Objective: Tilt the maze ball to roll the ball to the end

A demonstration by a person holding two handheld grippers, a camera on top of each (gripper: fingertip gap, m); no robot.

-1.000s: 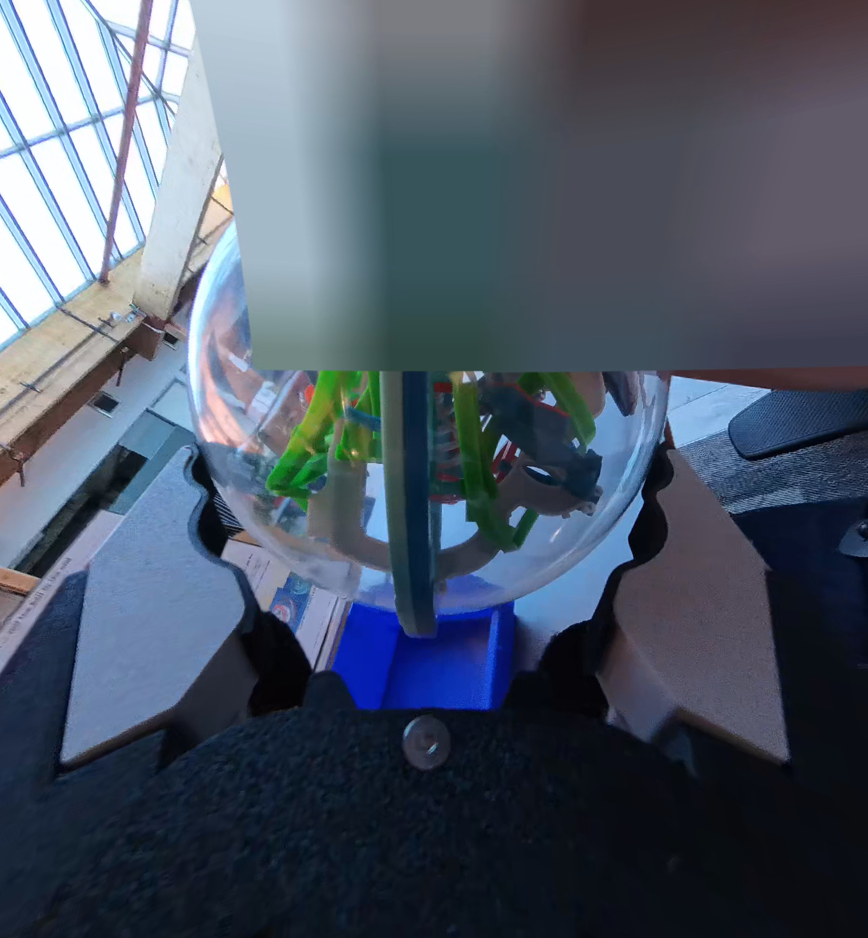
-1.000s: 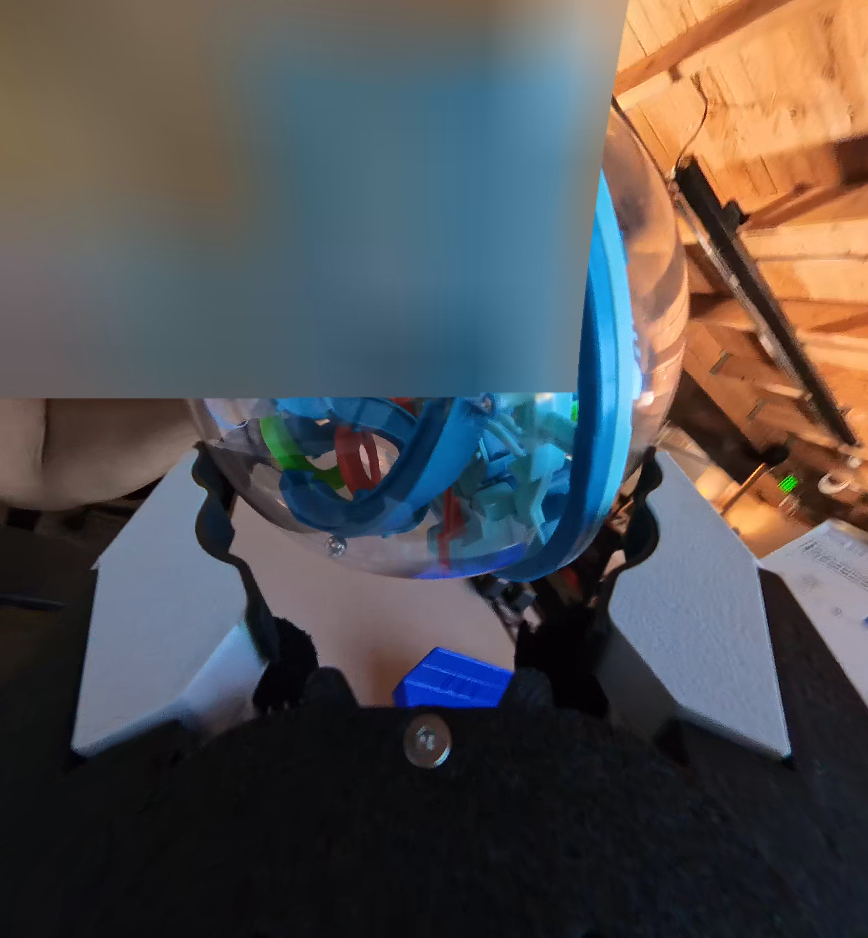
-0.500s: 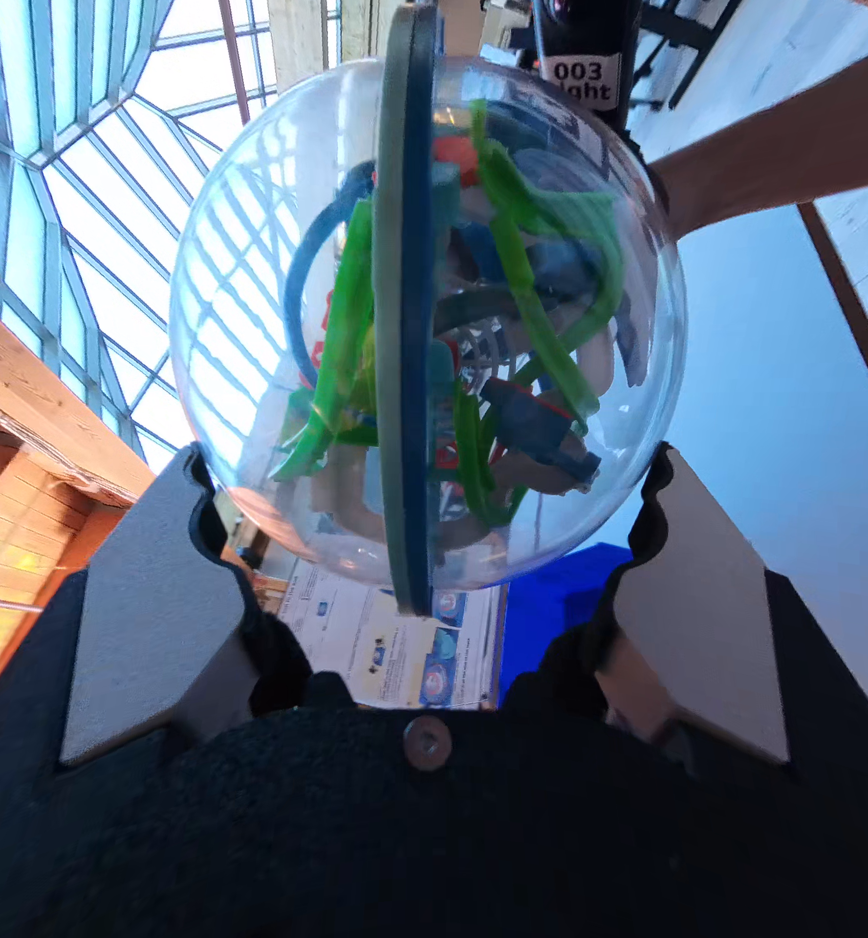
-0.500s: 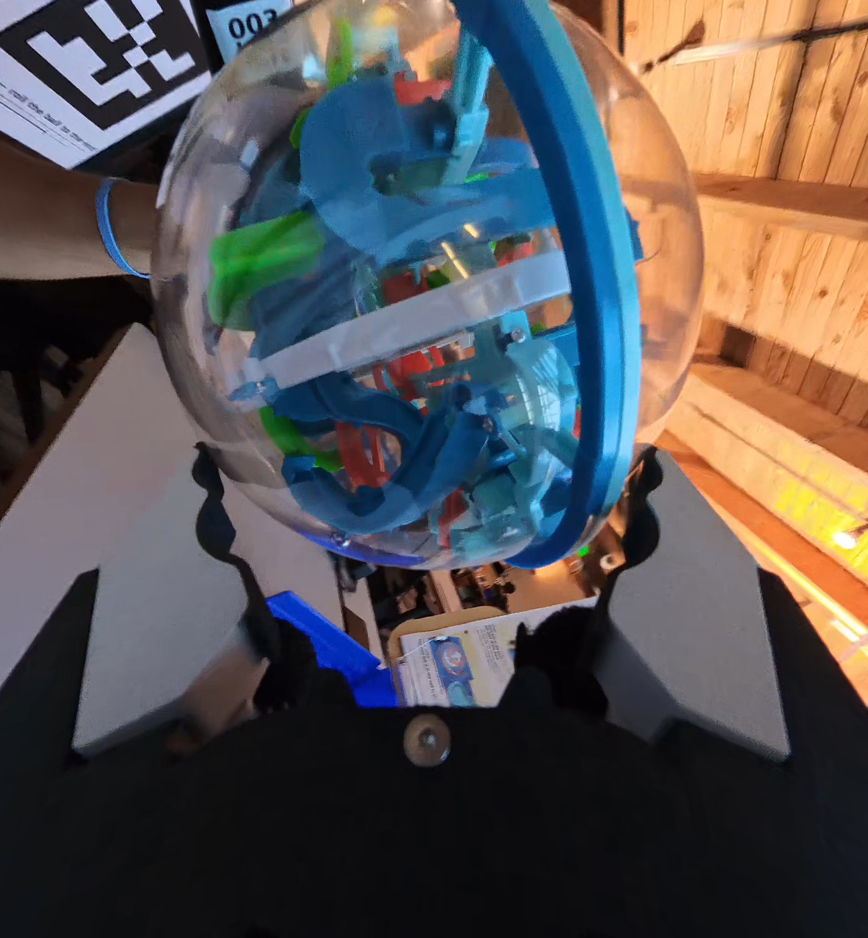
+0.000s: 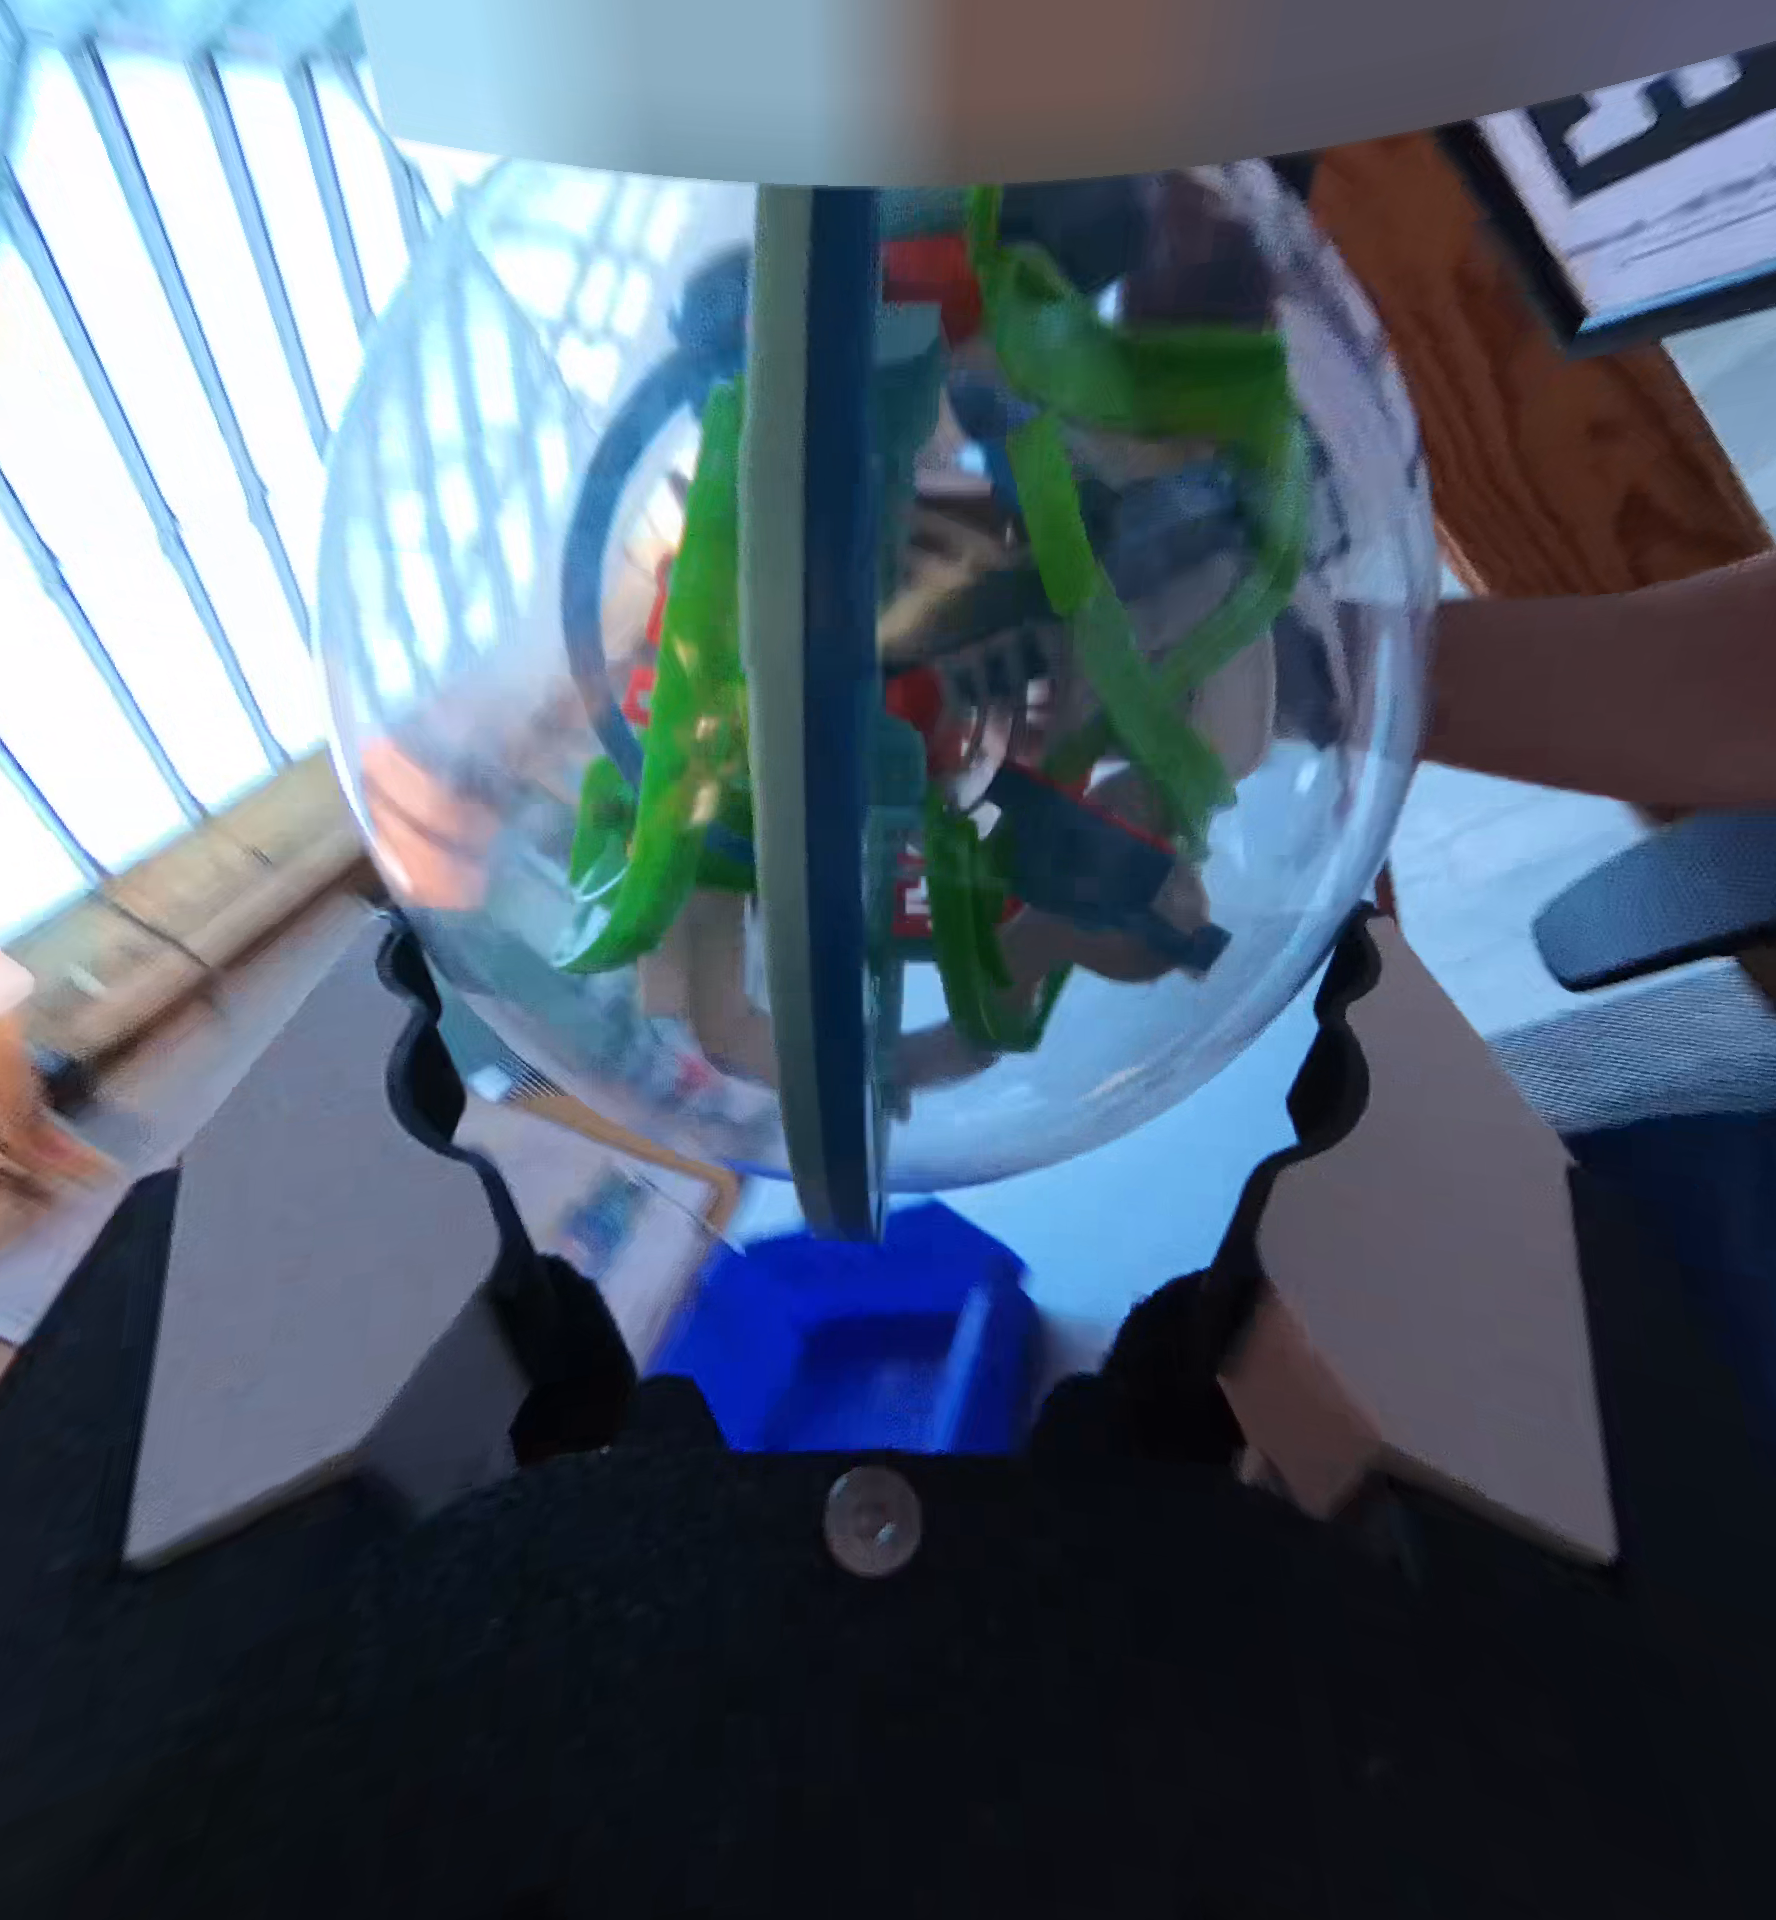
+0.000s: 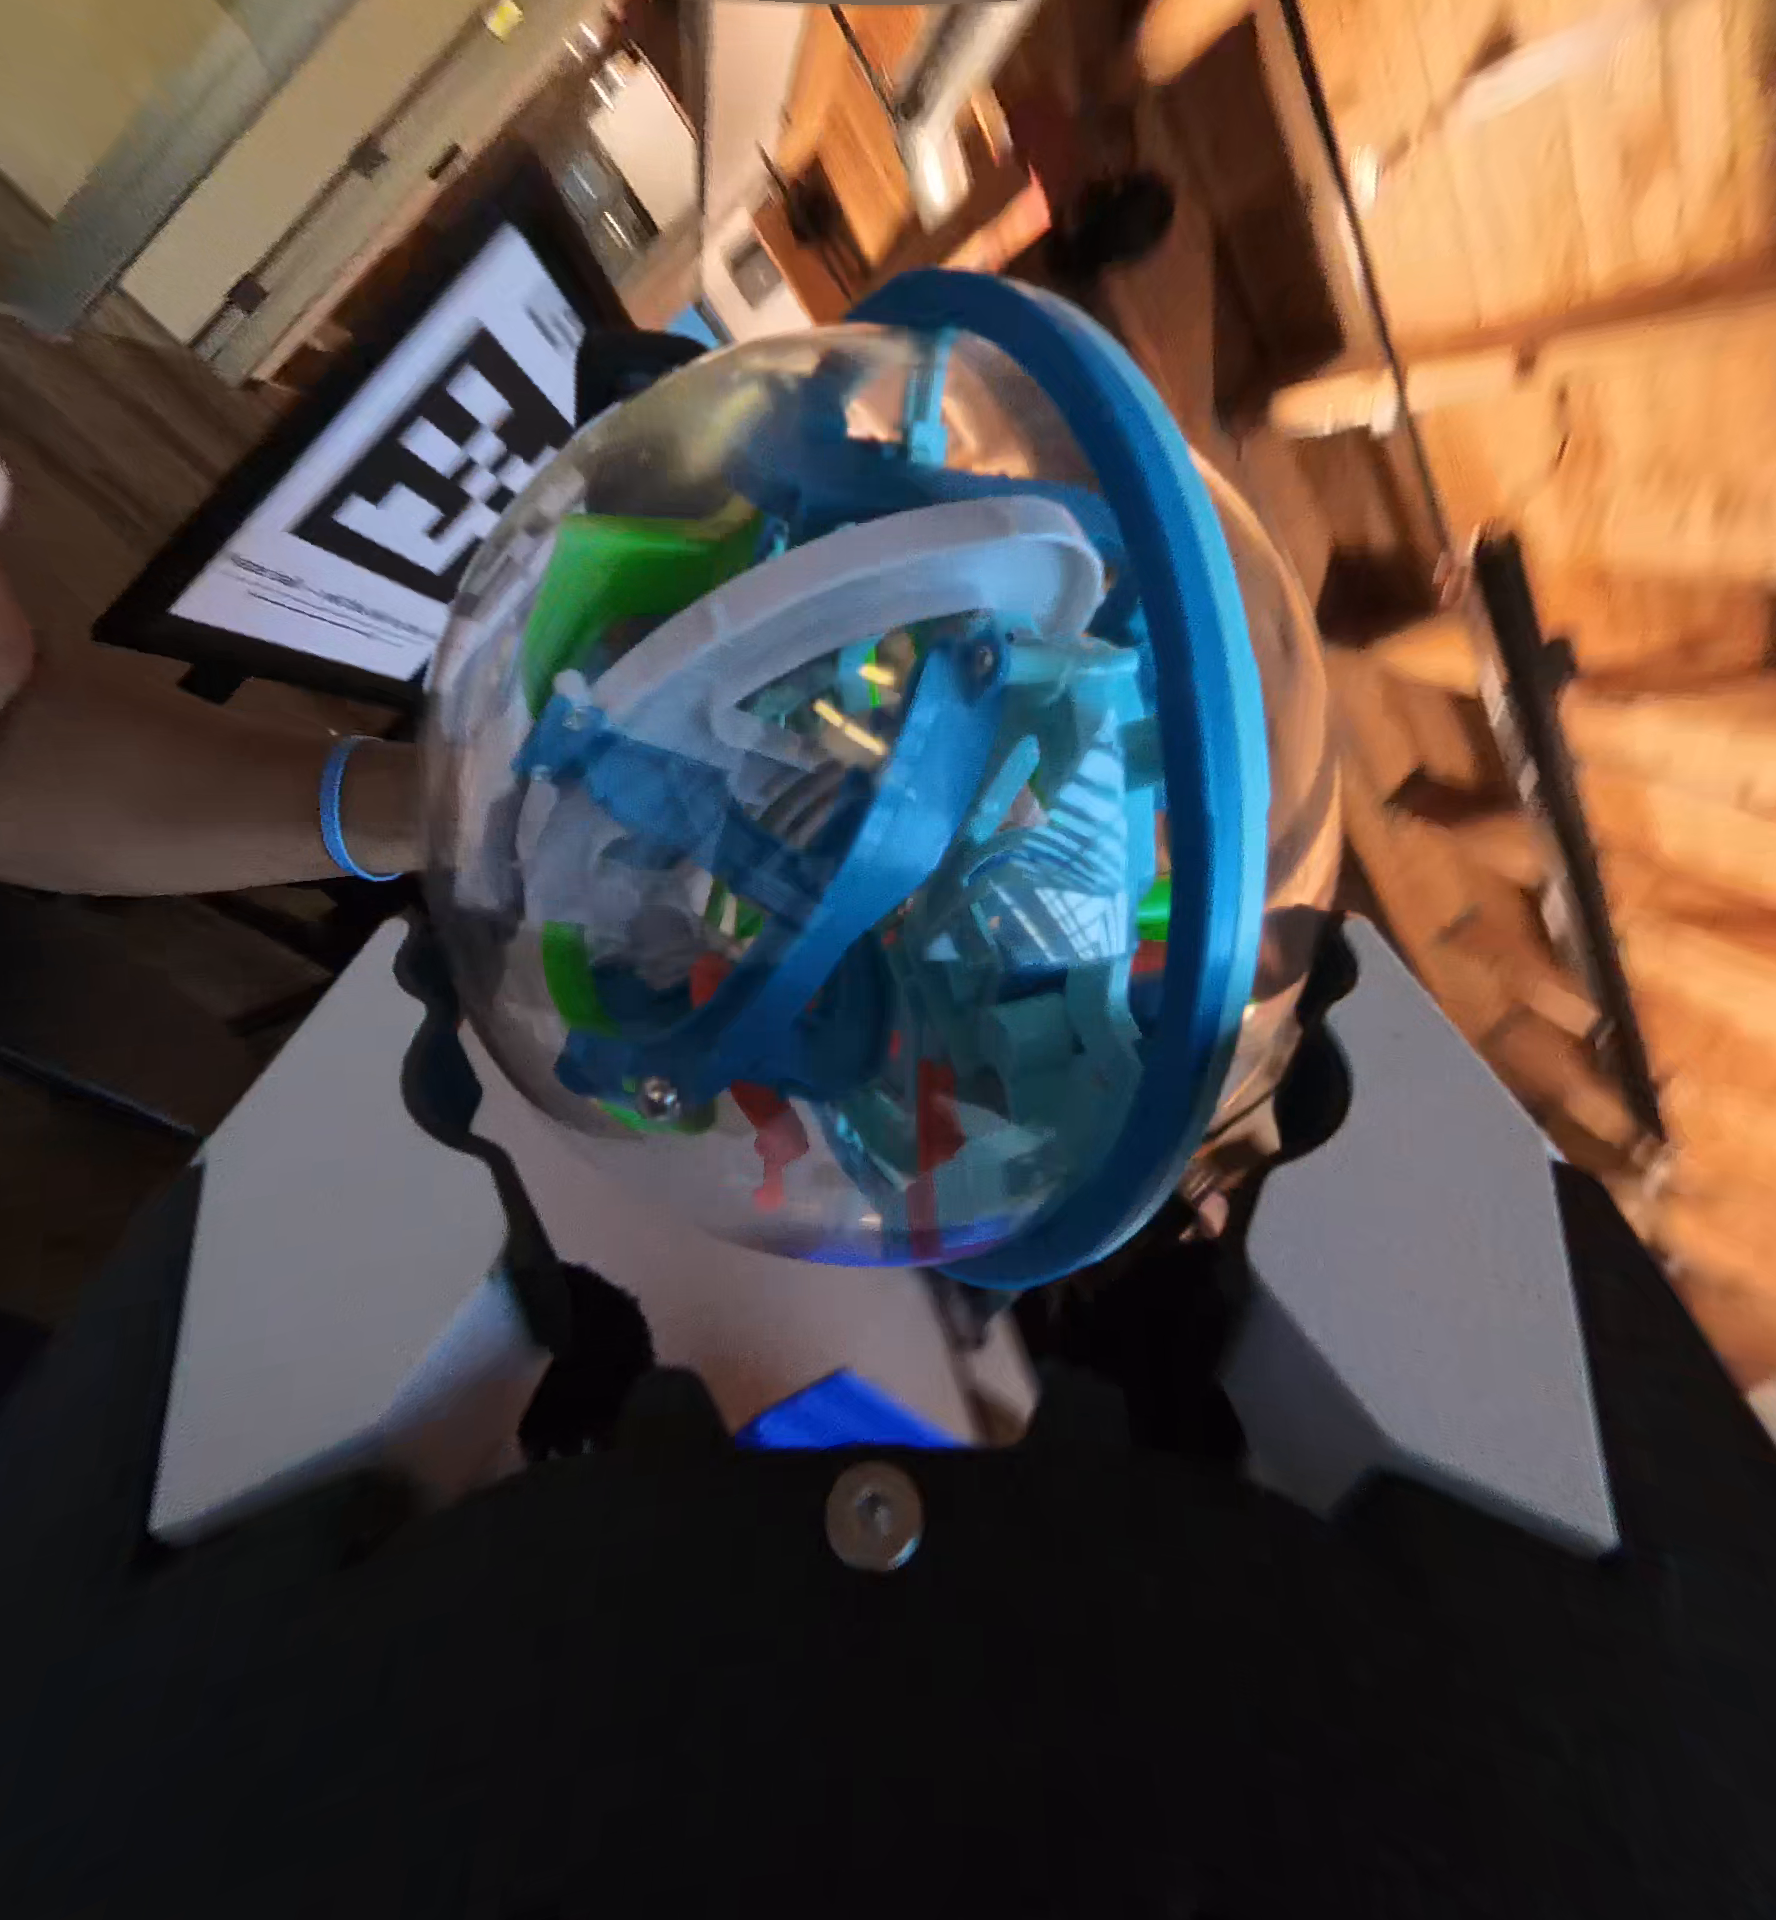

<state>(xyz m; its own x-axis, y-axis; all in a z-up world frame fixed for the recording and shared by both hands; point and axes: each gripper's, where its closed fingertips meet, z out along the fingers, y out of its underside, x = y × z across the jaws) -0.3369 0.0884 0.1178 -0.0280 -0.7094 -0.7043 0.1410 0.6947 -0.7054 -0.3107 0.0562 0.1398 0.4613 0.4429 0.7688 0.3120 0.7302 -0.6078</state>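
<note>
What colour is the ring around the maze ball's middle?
Blue. The ring around the maze ball shows best in the right wrist view.

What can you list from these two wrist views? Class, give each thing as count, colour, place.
maze ball: one, clear shell with blue ring, held between both grippers
small ball: one, silvery, low on a blue track
stand: one, blue, below the maze ball
marker board: one, black and white, behind
chair armrest: one, black, right
wristband: one, blue, on forearm
forearm: bare, right of the maze ball
left gripper: black
right gripper: black
</note>
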